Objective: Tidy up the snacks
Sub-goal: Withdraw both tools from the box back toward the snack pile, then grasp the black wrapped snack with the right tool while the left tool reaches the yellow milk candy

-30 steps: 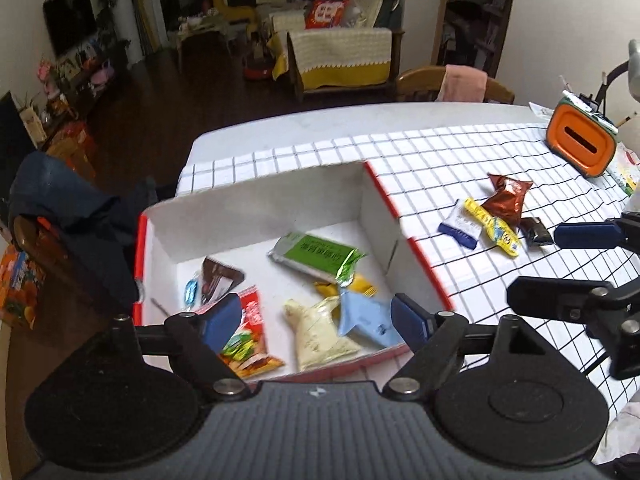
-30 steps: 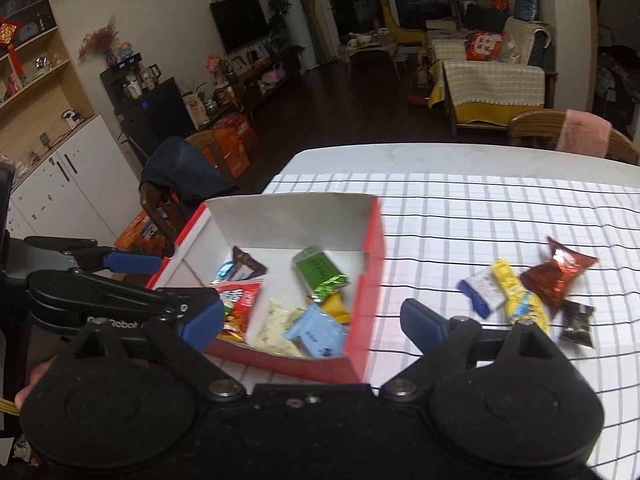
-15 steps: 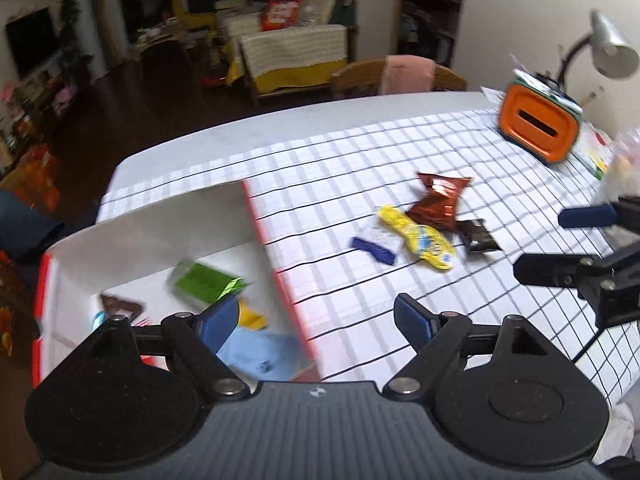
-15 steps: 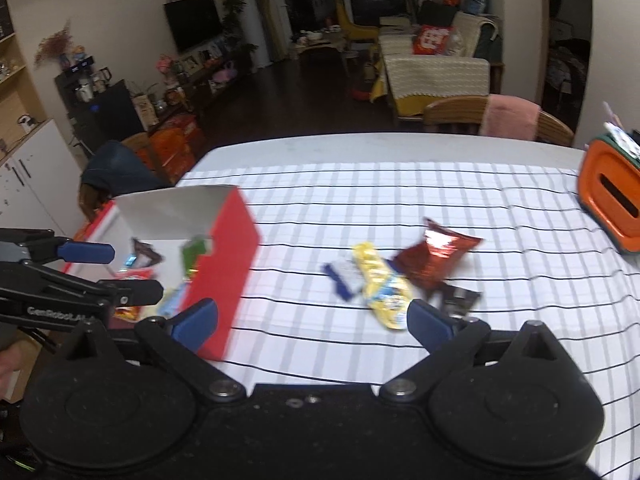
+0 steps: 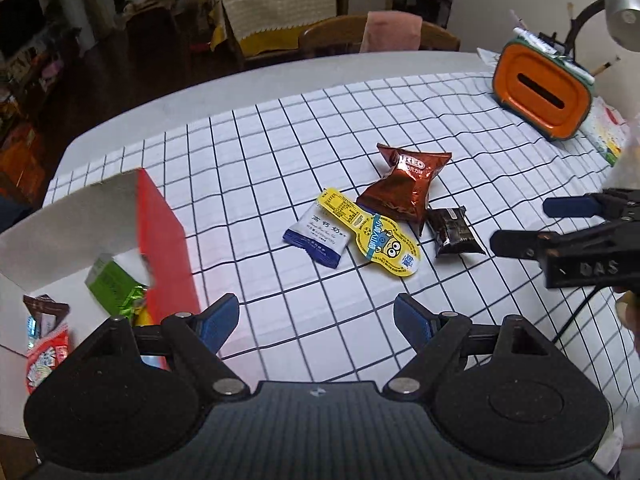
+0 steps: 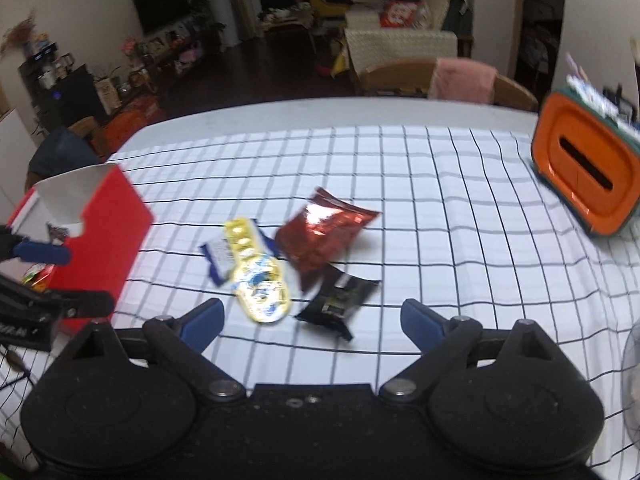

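Observation:
Several loose snacks lie together on the checked tablecloth: a brown Oreo bag (image 5: 404,186) (image 6: 320,232), a yellow packet (image 5: 374,238) (image 6: 256,276), a blue-and-white sachet (image 5: 316,236) (image 6: 216,256) and a small dark packet (image 5: 454,232) (image 6: 338,300). At the left stands a red box (image 5: 164,236) (image 6: 102,240) with several snacks inside. My left gripper (image 5: 316,322) is open and empty, nearer than the pile. My right gripper (image 6: 312,324) hovers just short of the dark packet; its jaws are closing with nothing between them.
An orange tissue holder (image 5: 542,94) (image 6: 584,172) stands at the table's far right, with a desk lamp (image 5: 622,4) behind it. A wooden chair with a pink cloth (image 5: 390,36) is at the far edge. Bare checked cloth lies between box and pile.
Both grippers swung right from over the red box toward the loose snack pile and dropped lower. The box slid to the left edge of both views. Neither took hold of anything.

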The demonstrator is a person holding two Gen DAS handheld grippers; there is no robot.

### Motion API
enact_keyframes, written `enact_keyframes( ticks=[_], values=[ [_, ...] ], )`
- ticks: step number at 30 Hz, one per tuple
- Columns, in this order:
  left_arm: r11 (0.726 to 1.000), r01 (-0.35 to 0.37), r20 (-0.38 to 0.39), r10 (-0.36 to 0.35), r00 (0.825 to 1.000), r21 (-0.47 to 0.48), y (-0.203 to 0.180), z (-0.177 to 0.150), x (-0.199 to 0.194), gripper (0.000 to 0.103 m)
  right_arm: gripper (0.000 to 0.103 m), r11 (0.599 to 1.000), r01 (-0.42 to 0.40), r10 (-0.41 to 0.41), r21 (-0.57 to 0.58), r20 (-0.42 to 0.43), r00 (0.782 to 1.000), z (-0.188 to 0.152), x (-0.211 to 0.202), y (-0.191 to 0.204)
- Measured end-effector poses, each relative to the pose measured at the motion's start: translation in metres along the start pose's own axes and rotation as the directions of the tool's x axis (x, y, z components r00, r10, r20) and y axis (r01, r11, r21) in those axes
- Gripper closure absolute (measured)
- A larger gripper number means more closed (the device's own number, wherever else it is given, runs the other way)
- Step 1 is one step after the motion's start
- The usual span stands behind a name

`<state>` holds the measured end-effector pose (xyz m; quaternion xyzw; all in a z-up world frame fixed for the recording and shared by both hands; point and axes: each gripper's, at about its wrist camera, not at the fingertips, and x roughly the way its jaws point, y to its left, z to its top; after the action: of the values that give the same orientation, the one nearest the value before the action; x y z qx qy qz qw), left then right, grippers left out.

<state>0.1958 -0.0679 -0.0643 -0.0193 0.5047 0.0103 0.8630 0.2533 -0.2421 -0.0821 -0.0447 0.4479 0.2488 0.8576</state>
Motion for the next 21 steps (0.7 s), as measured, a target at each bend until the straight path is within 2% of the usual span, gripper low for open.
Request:
enact_keyframes(
  ticks=[5,8,13,16,18,21],
  values=[
    [0.999,-0.042,-0.028,0.041,0.999,-0.015,-0.011,0.008,0.020,0.018,0.020,0.995,0.007,-0.001,0.096,-0.066,0.998,0.006,0.038,-0.021],
    [0.997,-0.063,-0.060,0.061,0.996,-0.037,-0.014,0.013,0.033,0.018,0.023,0.994,0.007,0.005,0.113,-0.100,0.995,0.011,0.058,-0.022],
    [0.994,-0.086,-0.110,0.078,0.991,-0.064,-0.021,0.025,0.051,0.018,0.032,0.995,0.023,-0.008,0.097,-0.152,0.988,0.019,0.085,-0.019],
    [0.993,-0.076,-0.142,0.062,0.988,-0.094,-0.020,0.034,0.059,0.018,0.040,0.997,0.029,-0.015,0.073,-0.181,0.983,0.021,0.095,-0.017],
    [0.990,-0.072,-0.165,0.051,0.985,-0.124,-0.016,0.039,0.066,0.018,0.049,0.998,0.038,-0.027,0.050,-0.200,0.979,0.021,0.099,-0.017],
    [0.984,-0.076,-0.195,0.043,0.980,-0.164,-0.013,0.046,0.075,0.018,0.054,0.999,0.037,-0.028,0.040,-0.207,0.978,0.021,0.100,-0.019]
  ],
)
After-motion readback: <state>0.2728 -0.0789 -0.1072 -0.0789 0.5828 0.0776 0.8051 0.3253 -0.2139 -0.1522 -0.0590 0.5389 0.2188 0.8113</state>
